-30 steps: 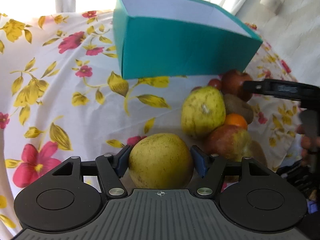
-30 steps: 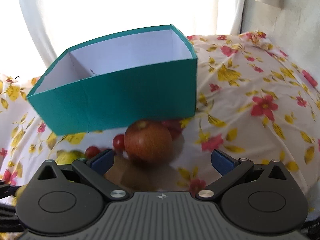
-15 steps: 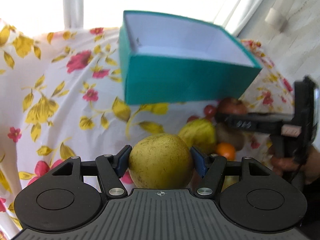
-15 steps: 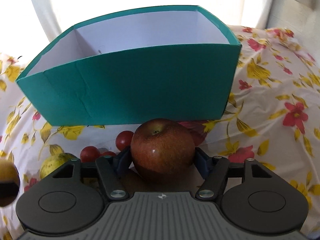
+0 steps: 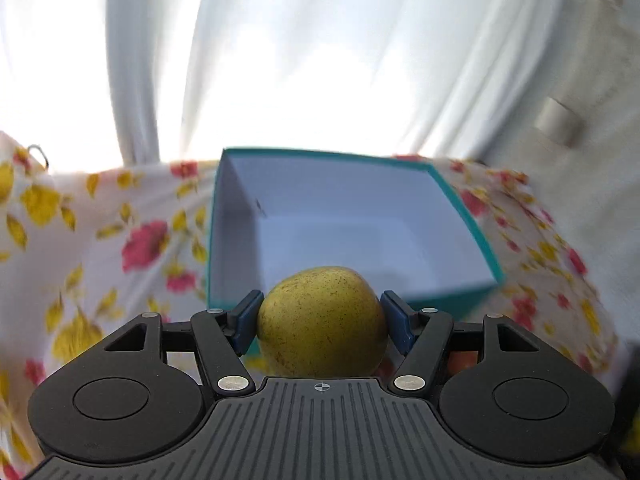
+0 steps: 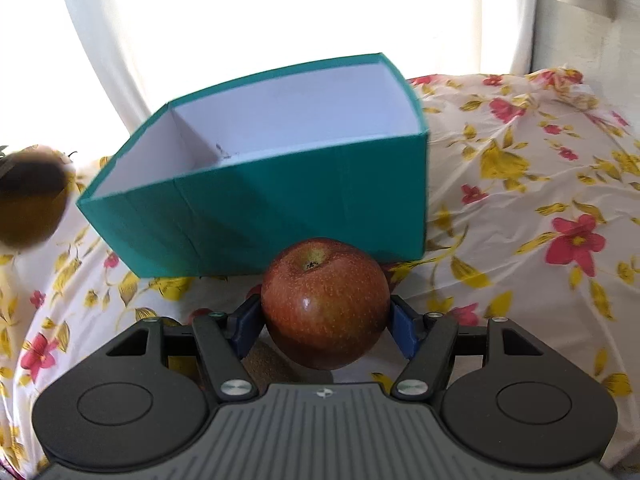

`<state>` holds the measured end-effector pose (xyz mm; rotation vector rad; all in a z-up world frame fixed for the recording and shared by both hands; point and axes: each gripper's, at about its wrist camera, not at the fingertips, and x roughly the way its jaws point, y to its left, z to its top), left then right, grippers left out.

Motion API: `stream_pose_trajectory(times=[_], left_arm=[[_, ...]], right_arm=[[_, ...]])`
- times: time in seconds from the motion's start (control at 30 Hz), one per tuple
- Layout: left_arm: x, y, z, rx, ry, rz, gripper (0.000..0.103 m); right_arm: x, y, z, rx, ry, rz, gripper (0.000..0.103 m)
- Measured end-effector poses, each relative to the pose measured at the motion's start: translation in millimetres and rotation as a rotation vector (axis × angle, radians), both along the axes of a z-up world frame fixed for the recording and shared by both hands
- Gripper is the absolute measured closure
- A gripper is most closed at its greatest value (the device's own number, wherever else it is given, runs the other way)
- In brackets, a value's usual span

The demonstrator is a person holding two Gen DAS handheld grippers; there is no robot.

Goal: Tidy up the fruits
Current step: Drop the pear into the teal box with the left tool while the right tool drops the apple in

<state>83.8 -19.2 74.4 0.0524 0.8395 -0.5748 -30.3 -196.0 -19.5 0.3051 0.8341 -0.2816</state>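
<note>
I'm clamping the yellow-green pear (image 5: 322, 322) in the left gripper (image 5: 321, 320), hovering before the teal box (image 5: 352, 224), gripping the red apple (image 6: 325, 302), stem dimple up, in the right gripper (image 6: 325, 320), just closed, near the box's front wall.

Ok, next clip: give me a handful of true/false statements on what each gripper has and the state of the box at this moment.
1. The left gripper is clamped on a yellow-green fruit. True.
2. The right gripper is empty. False: its pads press on a red apple, after its jaws have just been closing.
3. The teal box already holds fruit. False: the white inside that shows in both views is bare.
4. The box stands on a flowered cloth. True.
5. The box has a lid on. False: its top is open.
</note>
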Motion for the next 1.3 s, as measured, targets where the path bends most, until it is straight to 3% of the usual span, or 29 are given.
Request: stream_pose_trajectory(times=[0.1,0.3,0.37,0.53,0.73,0.83,0.9,1.07,1.17,1.23,1.3], left_arm=[[30,-26,-15,0.061,-0.014,0.033,0.034],[67,-57,-57,0.163,0.040,0.049,0.034],[69,-64,-67,0.189,0.048,0.040,0.034],[64,-75,-76,0.312,-0.026,0.043,0.034],[66,-80,-78,0.358,-0.029,0.059,0.034],[67,-78,-76,0.330,-0.017,0.070,0.031],[69,-75,-74,0.307,0.000,0.074,0.021],[52,-60,-53,0.235,-0.030,0.088,0.018],[26,-31,-30,0.102,-0.077,0.157,0.006],[8,-6,-21,-0.021,-0.068,0.187,0.005],[-8,14,-20,-0.093,-0.030,0.187,0.005]], right_arm=[[-9,-3,14,0.001,-0.033,-0.029,0.037],[-22,-6,39,-0.026,-0.090,-0.073,0.037],[-26,-9,43,-0.025,-0.104,-0.092,0.037],[-29,-16,48,-0.017,-0.122,-0.125,0.037],[-25,-18,49,-0.017,-0.129,-0.134,0.037],[-23,-18,51,-0.017,-0.133,-0.131,0.037],[-21,-19,52,-0.017,-0.136,-0.128,0.037],[-15,-21,54,-0.022,-0.144,-0.115,0.037],[-10,-23,58,-0.031,-0.152,-0.099,0.037],[-5,-24,61,-0.043,-0.159,-0.087,0.037],[2,-24,64,-0.060,-0.170,-0.073,0.037]])
